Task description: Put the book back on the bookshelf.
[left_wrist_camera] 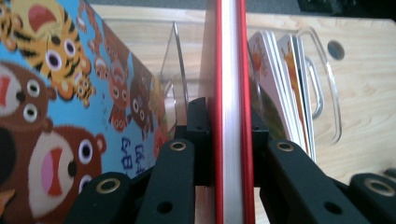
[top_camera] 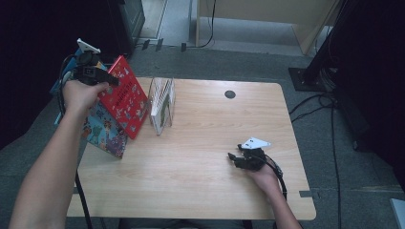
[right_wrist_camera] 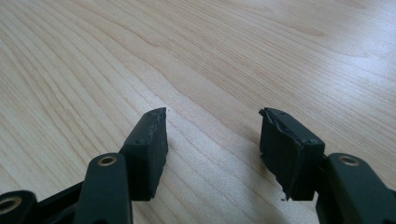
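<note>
left gripper (left_wrist_camera: 227, 130): clamped on red book (top_camera: 125, 95), held tilted at table's (top_camera: 215, 157) left edge | red book: between blue book (top_camera: 102, 131) and clear rack (top_camera: 162, 106) | right gripper (right_wrist_camera: 212, 140): jaws apart, nothing held, rested on table

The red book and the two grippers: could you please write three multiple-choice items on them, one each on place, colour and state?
1. Where does the clear rack with thin books stand?
A. right of the red book
B. at the table's near edge
C. beside the right gripper

2. What colour is the cover leaning left of the red book?
A. green
B. blue
C. black

3. How is the left gripper?
A. open above the table
B. shut on nothing
C. shut on the red book

Key: 1 A, the high view shows the rack just right of the book; 2 B, a blue animal cover; 3 C, both pads press the book's edge.
</note>
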The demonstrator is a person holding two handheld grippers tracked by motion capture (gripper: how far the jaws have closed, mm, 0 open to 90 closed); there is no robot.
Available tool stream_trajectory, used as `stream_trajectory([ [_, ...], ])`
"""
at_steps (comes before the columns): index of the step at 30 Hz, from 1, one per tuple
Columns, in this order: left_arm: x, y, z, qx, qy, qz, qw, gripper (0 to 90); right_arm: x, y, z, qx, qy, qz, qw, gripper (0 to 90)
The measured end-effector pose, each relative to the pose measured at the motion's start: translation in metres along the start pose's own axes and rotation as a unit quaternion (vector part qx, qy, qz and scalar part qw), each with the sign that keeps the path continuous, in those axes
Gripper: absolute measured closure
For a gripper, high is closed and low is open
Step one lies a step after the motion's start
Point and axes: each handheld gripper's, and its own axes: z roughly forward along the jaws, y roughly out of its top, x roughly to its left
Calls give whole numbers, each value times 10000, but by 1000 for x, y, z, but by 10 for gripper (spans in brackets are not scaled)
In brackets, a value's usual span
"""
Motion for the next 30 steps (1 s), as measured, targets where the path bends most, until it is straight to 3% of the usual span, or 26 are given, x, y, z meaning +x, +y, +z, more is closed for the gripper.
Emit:
stream_trajectory([
  [11, 1, 7, 13, -206, -162, -155, 9995, 794, 3, -2, -2, 3, -56, 42, 10000, 416],
  [15, 1, 6, 18, -186, -122, -70, 9997, 791, 3, -2, -2, -1, -79, 68, 9999, 416],
  [18, 2, 7, 17, -111, -231, -68, 9996, 774, 4, -3, -3, 5, -75, 79, 9999, 415],
  [20, 1, 9, 13, -118, -320, -95, 9994, 705, 4, -3, -3, 1, -77, 80, 9999, 415],
  [23, 1, 12, 9, 42, -165, -5, 9999, 539, 4, -3, -3, 2, -79, 83, 9999, 415],
  [30, 10, 11, -7, -73, -176, -154, 9997, 469, 4, -3, -3, 6, -73, 87, 9999, 413],
])
